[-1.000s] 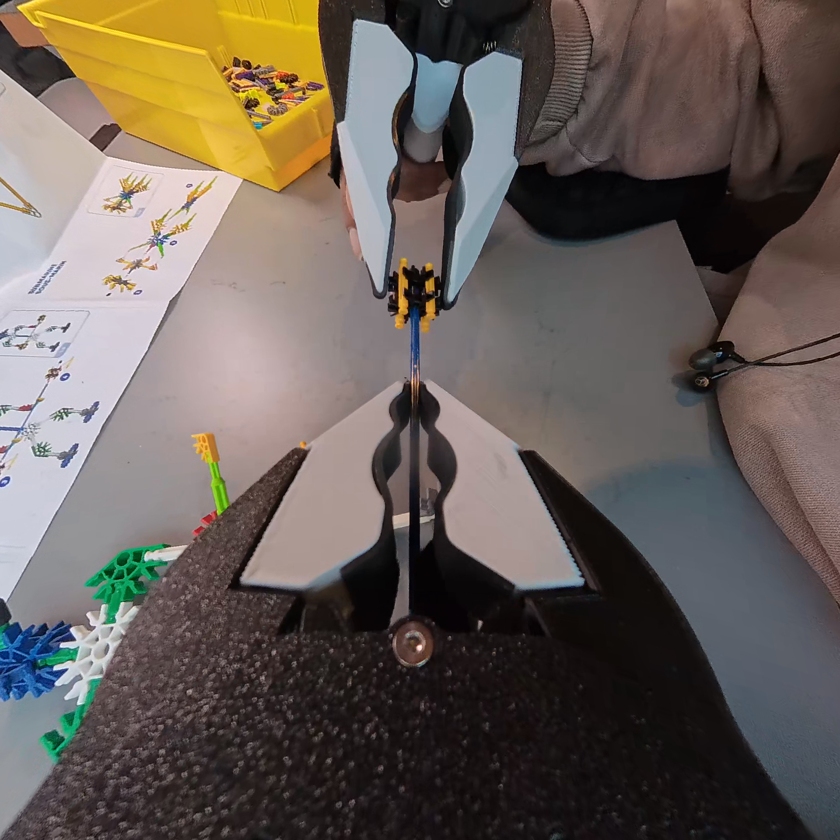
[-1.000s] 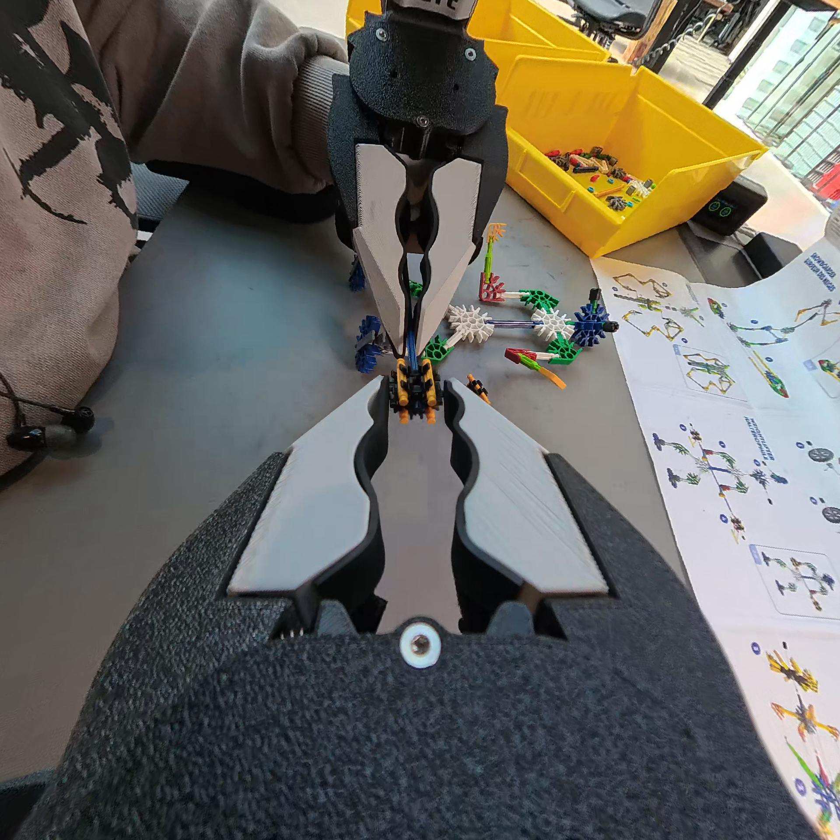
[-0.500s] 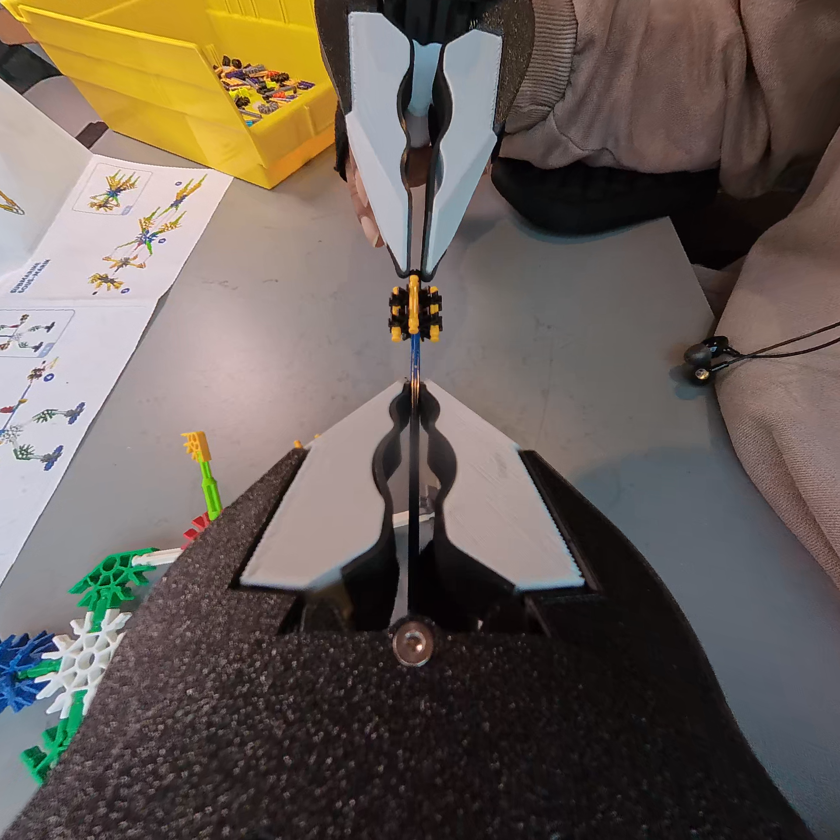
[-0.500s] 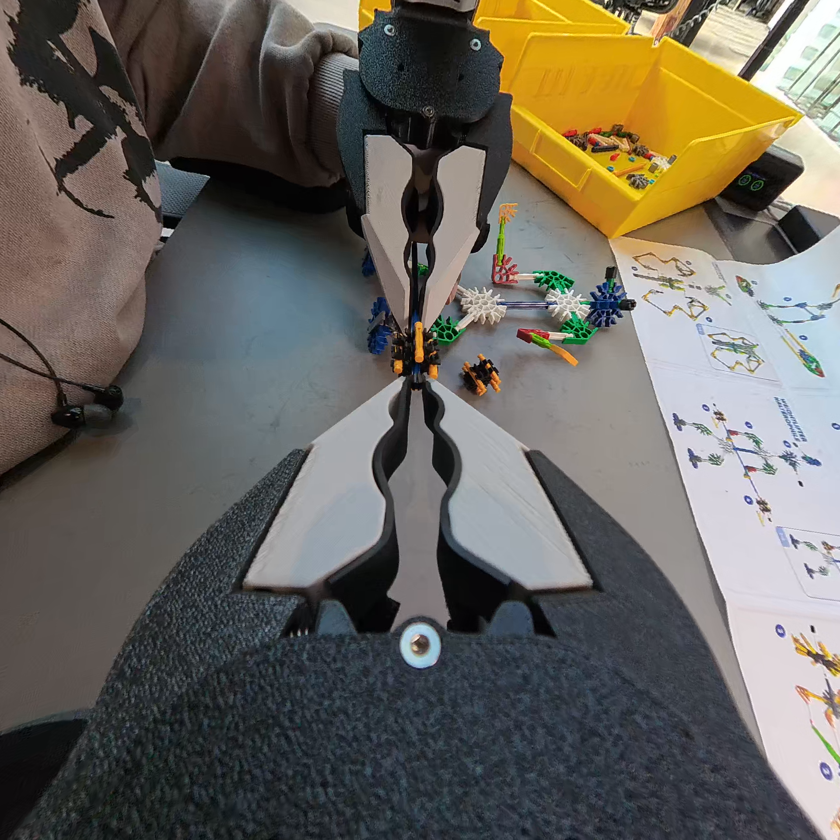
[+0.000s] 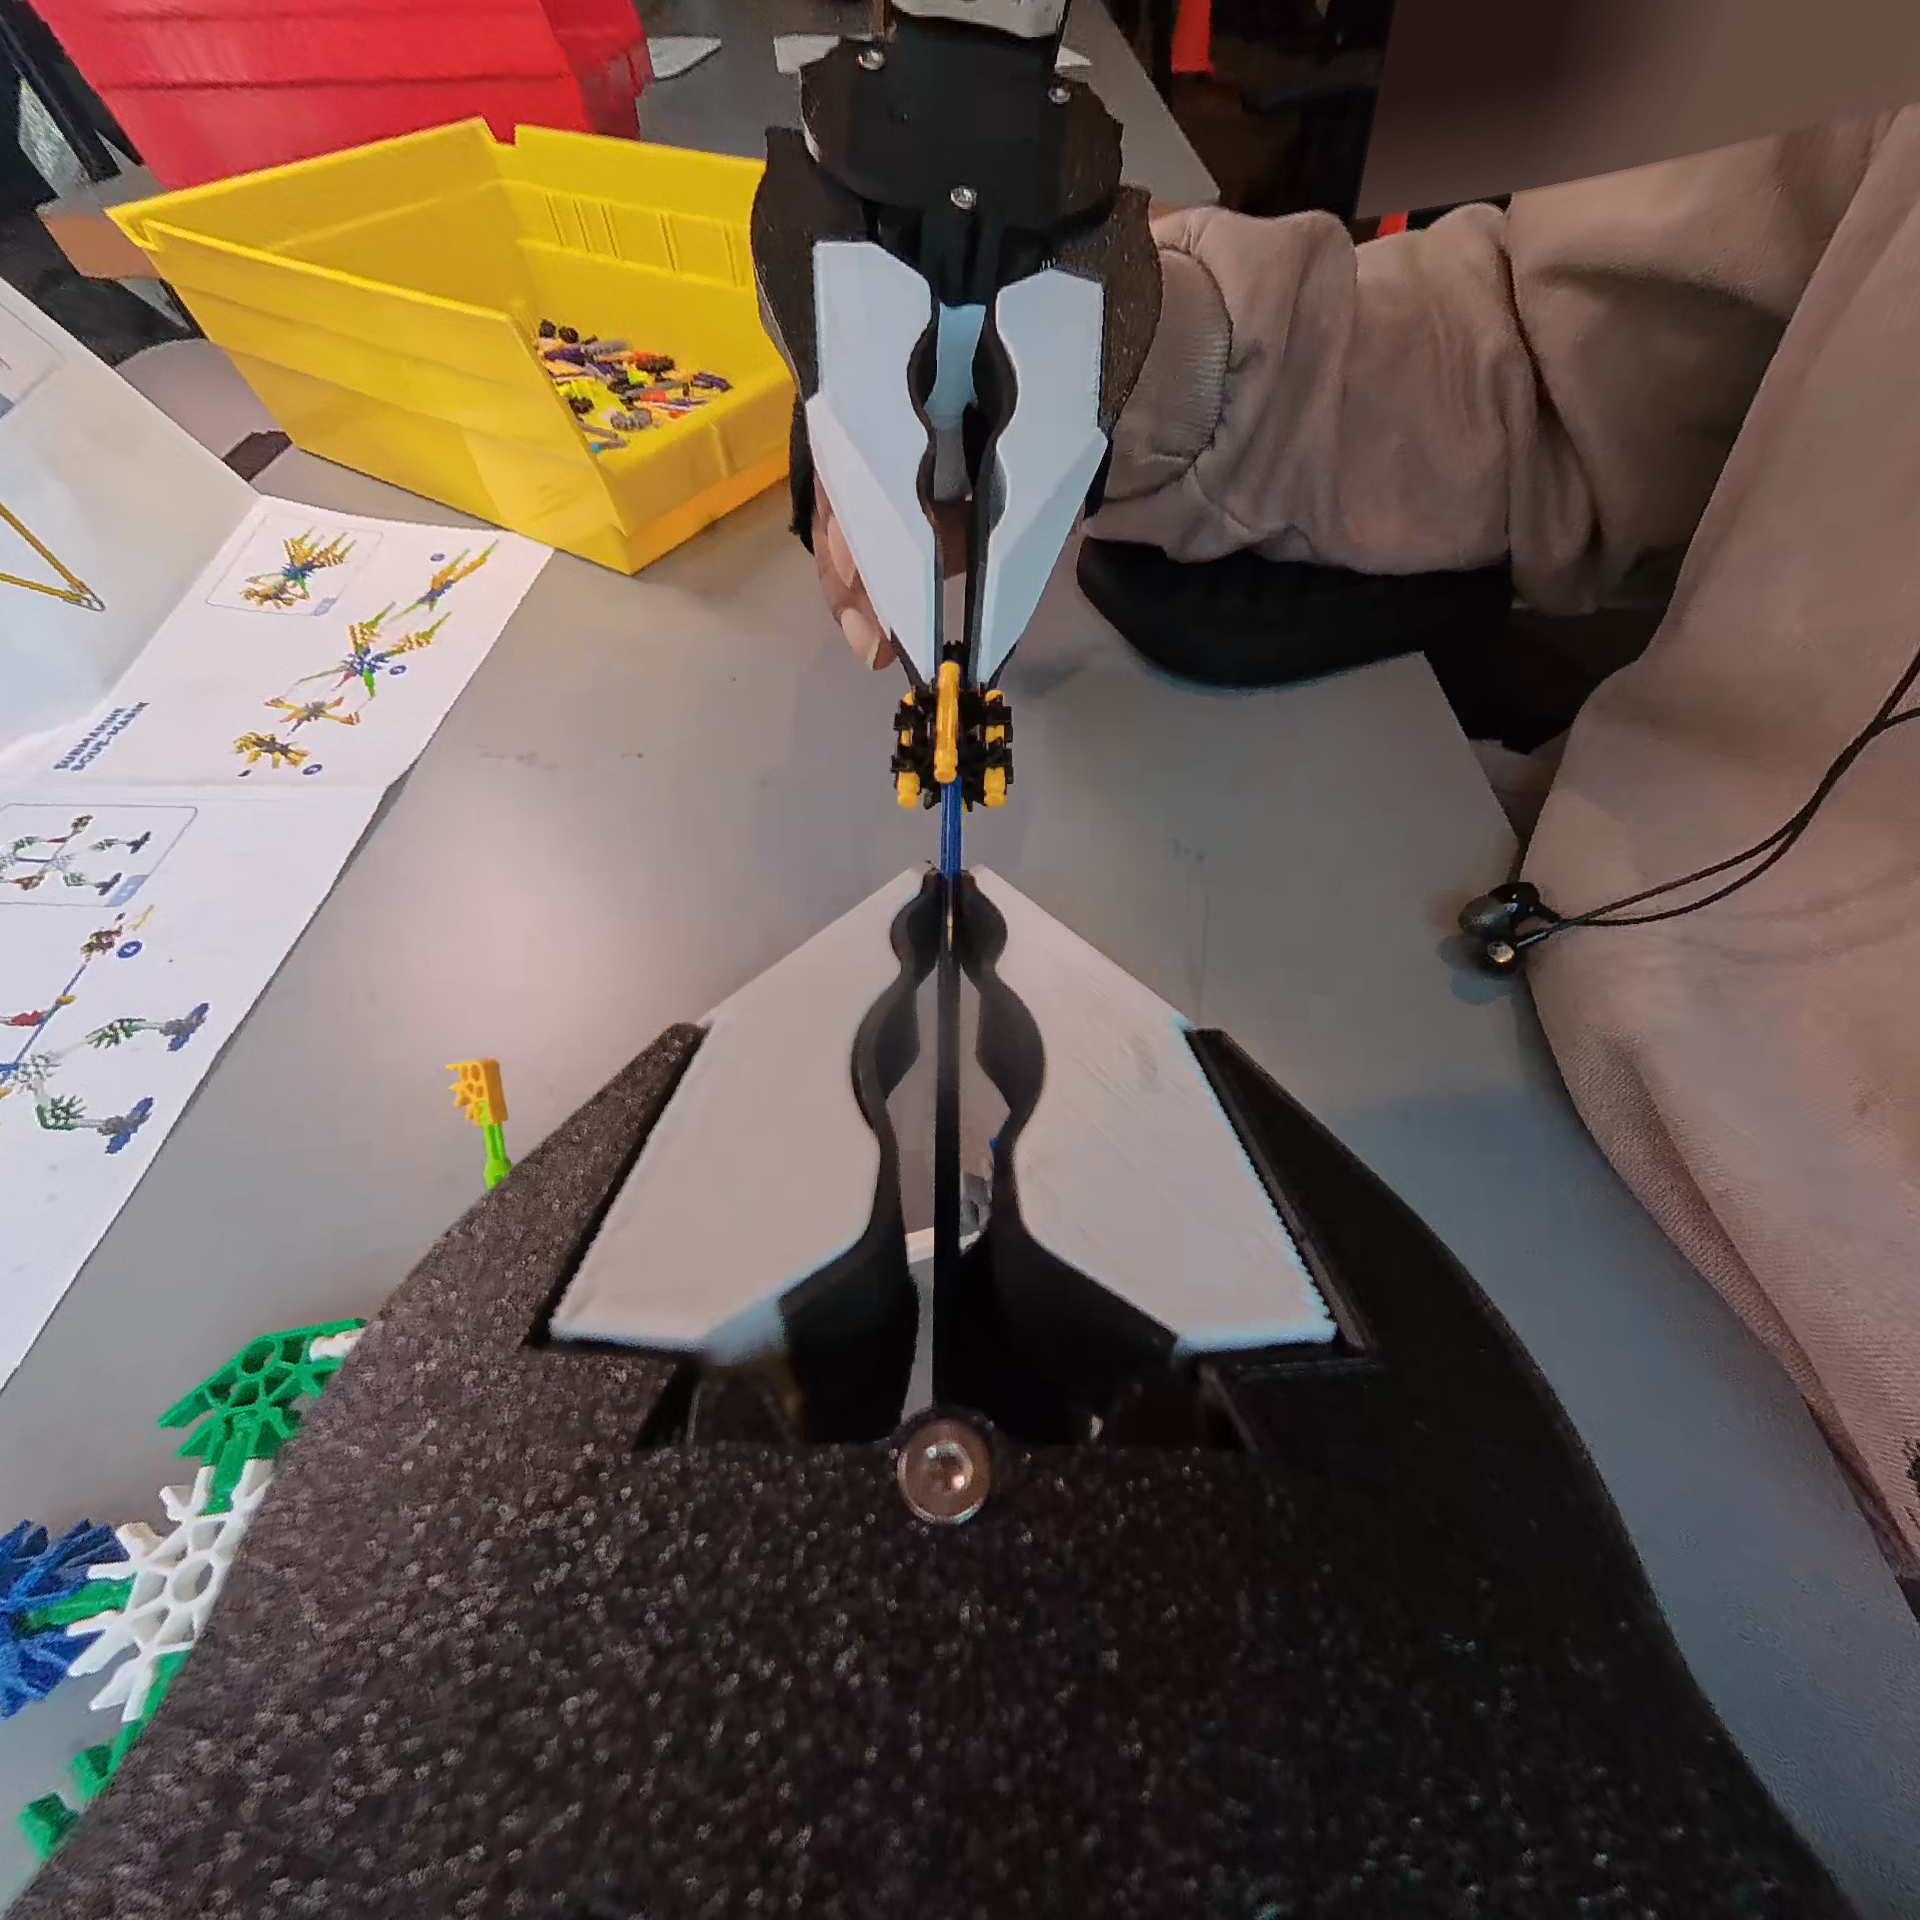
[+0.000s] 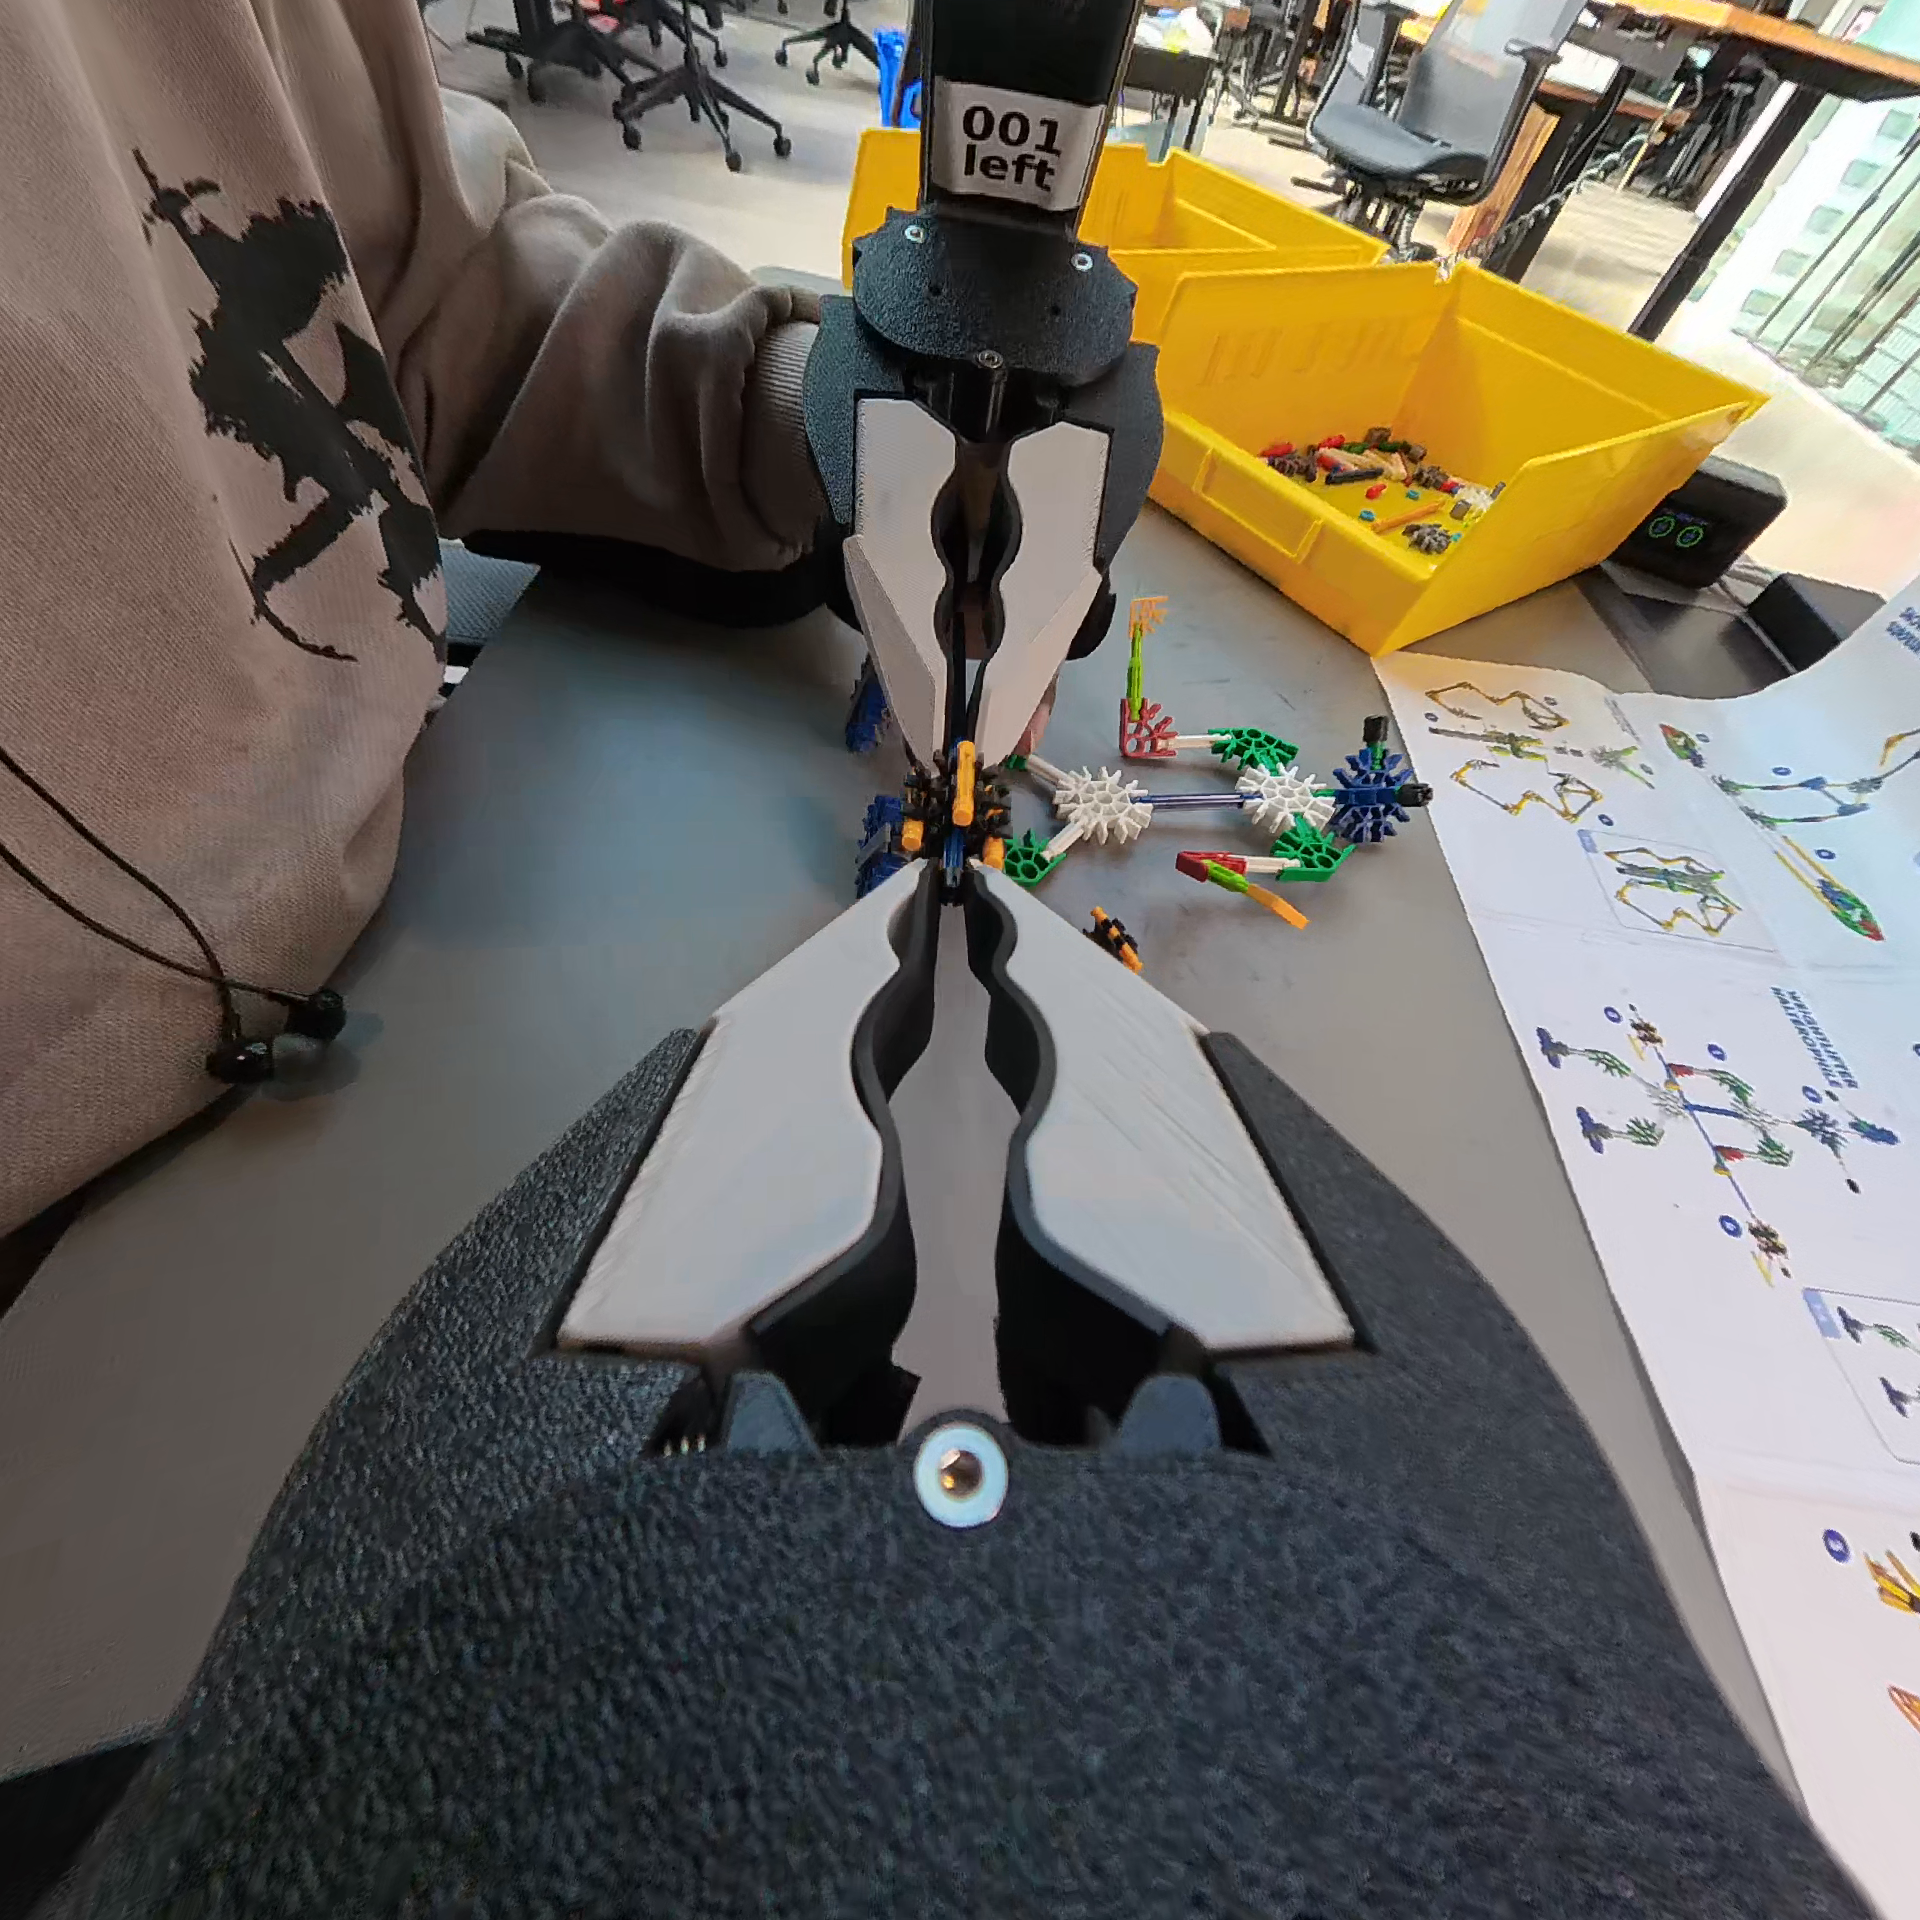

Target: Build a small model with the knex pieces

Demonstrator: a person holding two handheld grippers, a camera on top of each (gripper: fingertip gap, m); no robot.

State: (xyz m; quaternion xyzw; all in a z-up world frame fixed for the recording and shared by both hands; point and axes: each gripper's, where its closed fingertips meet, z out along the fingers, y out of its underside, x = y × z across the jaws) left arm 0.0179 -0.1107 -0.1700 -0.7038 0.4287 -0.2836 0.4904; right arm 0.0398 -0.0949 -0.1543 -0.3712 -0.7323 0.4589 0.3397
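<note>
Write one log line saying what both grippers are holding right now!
left gripper: shut on blue rod | right gripper: shut on black-and-yellow connector cluster | rod seated in cluster | above grey table

The right hand-held gripper (image 5: pixel 951 665), whose fingers stood spread on either side of the black-and-yellow spoked connector cluster (image 5: pixel 951 740) a second ago, is now pinched shut on the thin yellow clip piece (image 5: pixel 947 694) sticking out of the cluster's end. The cluster sits a little farther along the thin blue plastic rod (image 5: pixel 948 844). Both tools are raised higher over the grey desk (image 5: pixel 644 831), so the red crate (image 5: pixel 343 73) past the far edge comes into sight.
</note>
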